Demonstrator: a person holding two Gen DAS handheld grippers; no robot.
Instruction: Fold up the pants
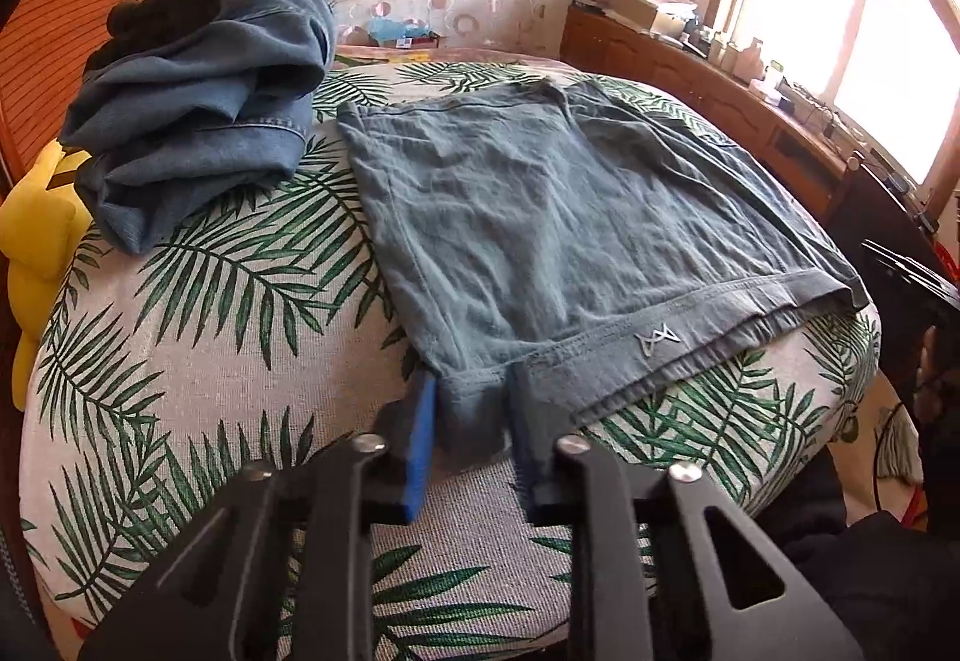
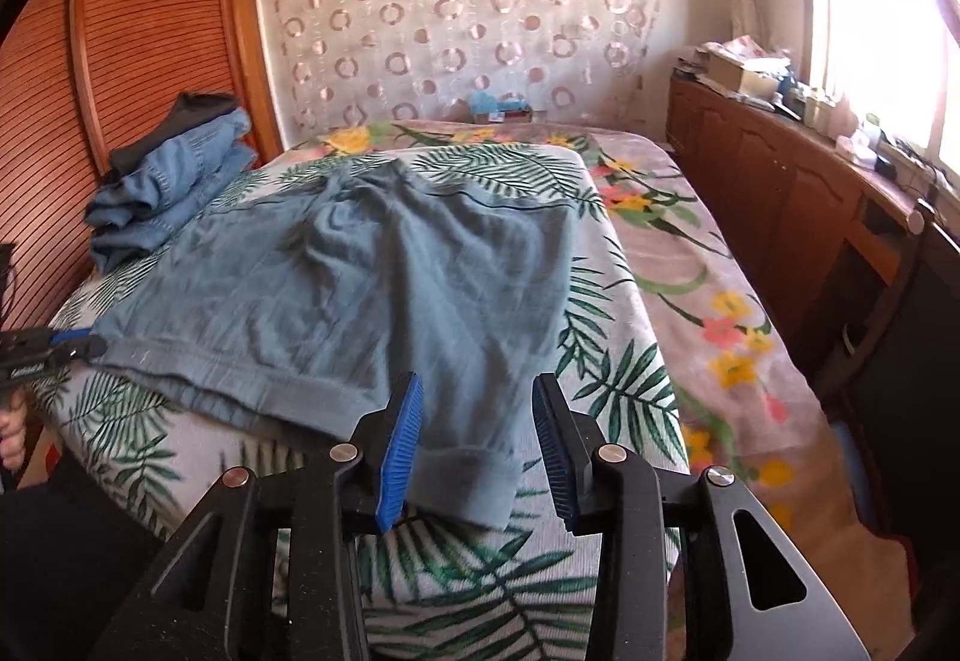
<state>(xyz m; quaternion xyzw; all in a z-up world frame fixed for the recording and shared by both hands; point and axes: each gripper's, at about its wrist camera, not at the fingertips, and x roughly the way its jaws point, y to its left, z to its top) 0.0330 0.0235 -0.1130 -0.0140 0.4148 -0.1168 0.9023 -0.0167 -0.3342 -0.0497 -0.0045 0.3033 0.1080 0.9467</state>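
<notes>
Grey-blue pants (image 1: 540,217) lie flat on the leaf-print bed cover (image 1: 198,313), folded in half, the hem edge nearest me. My left gripper (image 1: 474,421) has its blue pads on either side of the left hem corner, and the cloth bunches between them. In the right wrist view the pants (image 2: 360,289) spread ahead. My right gripper (image 2: 474,439) is open, its jaws wide apart around the right hem corner, pads not touching the cloth. The left gripper shows at the left edge (image 2: 66,346) on the pants' far corner.
A pile of folded jeans (image 1: 204,120) with a dark garment on top sits at the far left of the bed. A yellow plush toy (image 1: 36,241) lies at the left edge. A wooden cabinet (image 2: 780,193) runs along the right under the window.
</notes>
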